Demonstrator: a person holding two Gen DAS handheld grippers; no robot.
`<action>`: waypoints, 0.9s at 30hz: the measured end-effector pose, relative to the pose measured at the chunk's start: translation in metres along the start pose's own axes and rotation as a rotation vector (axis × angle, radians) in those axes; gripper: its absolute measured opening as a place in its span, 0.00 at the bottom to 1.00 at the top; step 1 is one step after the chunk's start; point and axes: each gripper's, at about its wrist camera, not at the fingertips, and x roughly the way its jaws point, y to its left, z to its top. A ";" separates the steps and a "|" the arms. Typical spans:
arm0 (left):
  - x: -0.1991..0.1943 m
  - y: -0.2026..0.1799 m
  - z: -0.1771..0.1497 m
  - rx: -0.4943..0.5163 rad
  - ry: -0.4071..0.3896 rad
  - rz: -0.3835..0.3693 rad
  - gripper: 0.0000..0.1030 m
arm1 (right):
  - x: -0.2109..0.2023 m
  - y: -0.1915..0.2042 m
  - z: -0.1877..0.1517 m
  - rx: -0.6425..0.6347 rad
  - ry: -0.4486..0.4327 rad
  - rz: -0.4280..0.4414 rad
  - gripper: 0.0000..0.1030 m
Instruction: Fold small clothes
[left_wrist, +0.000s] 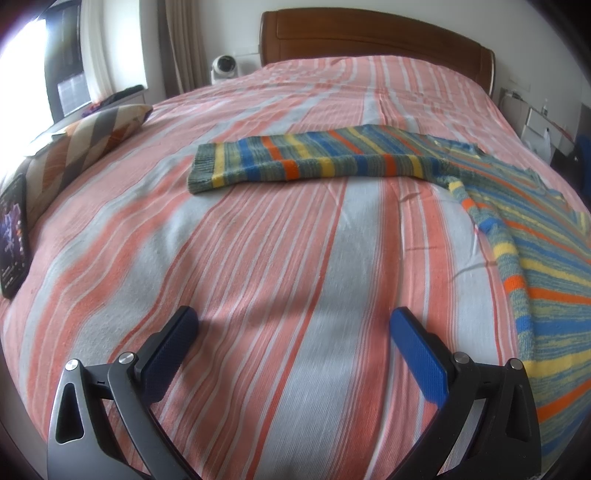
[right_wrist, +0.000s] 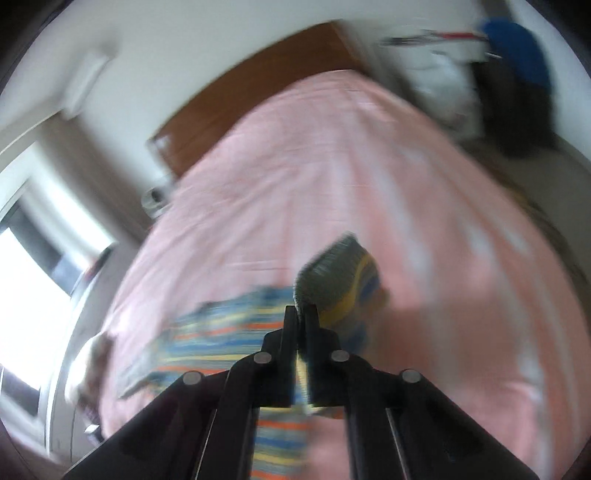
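A striped knit sweater (left_wrist: 546, 258) in blue, yellow, orange and grey-green lies on the bed at the right of the left wrist view, one sleeve (left_wrist: 314, 158) stretched flat to the left. My left gripper (left_wrist: 293, 325) is open and empty, low over the bedspread, short of the sleeve. In the blurred right wrist view my right gripper (right_wrist: 302, 314) is shut on the other sleeve's cuff (right_wrist: 332, 269) and holds it lifted above the sweater body (right_wrist: 229, 339).
The bed has a pink and grey striped spread (left_wrist: 258, 258) and a wooden headboard (left_wrist: 369, 37). A patterned cushion (left_wrist: 85, 144) and a dark tablet (left_wrist: 14, 229) lie at the left edge. A white camera (left_wrist: 224, 66) stands beside the headboard. Clutter stands at the right (left_wrist: 543, 125).
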 end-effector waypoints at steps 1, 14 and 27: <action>0.000 -0.001 0.000 0.000 0.000 0.000 1.00 | 0.012 0.021 0.000 -0.025 0.014 0.027 0.04; 0.000 -0.001 0.000 0.001 -0.001 0.002 1.00 | 0.145 0.127 -0.060 0.012 0.197 0.314 0.47; 0.000 -0.001 0.000 0.002 -0.005 0.008 1.00 | 0.038 -0.039 -0.165 -0.164 0.122 -0.197 0.54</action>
